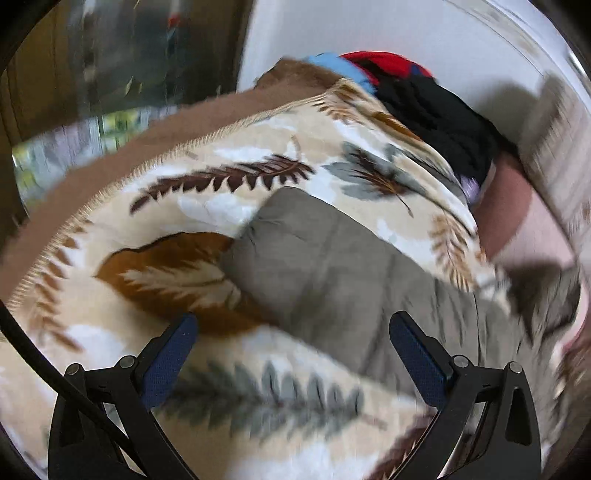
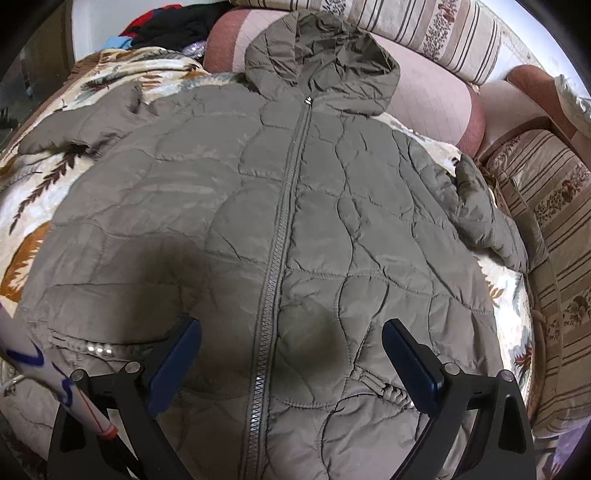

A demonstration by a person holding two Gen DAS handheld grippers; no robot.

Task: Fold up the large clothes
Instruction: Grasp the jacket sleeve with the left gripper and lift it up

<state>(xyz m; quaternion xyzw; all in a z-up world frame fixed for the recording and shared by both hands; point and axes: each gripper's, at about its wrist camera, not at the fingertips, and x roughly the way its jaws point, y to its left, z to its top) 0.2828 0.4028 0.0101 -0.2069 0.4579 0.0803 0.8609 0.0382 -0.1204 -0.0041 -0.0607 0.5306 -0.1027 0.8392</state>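
Observation:
An olive-grey quilted hooded jacket (image 2: 295,229) lies flat, front up and zipped, on a leaf-patterned blanket (image 2: 33,192). Its hood (image 2: 321,55) points away and both sleeves are spread out to the sides. My right gripper (image 2: 291,332) is open and empty, above the jacket's lower front over the zipper. In the left wrist view one jacket sleeve (image 1: 332,266) lies across the blanket (image 1: 207,177). My left gripper (image 1: 293,328) is open and empty, hovering just short of that sleeve. This view is motion-blurred.
A pile of black, red and blue clothes (image 1: 417,92) sits at the blanket's far end. A pink bolster (image 2: 424,99) and striped sofa cushions (image 2: 546,206) lie behind and to the right of the jacket. A white wall (image 1: 369,33) is behind.

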